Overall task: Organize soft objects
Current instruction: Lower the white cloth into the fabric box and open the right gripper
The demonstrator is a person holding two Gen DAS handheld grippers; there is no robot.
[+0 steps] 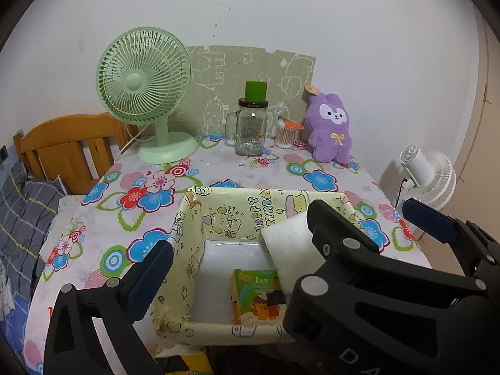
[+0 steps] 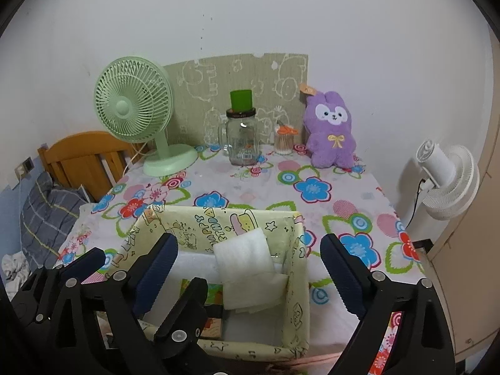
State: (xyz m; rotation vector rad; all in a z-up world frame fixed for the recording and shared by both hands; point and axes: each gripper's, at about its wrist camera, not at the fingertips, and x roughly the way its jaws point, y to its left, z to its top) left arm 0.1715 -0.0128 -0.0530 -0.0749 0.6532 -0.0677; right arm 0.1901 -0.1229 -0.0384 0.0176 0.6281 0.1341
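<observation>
Floral-clothed table (image 1: 218, 168), one yellow cartoon-print fabric box (image 1: 187, 250) holding one white foam sheet (image 2: 243, 256) and one green tissue pack (image 1: 256, 293), one purple plush rabbit (image 1: 329, 128) behind, both grippers' fingers (image 2: 156, 268) spread wide, empty.

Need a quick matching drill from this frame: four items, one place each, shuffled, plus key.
Items:
1. white foam sheet
2. purple plush bunny
3. green desk fan
4. small picture carton

Places:
A. back left of the table
B. flat on the floor of the fabric box
C. propped against the box's right inner wall
D. back right of the table, beside the cotton swab jar

Pairs: 1-C, 2-D, 3-A, 4-B
</observation>
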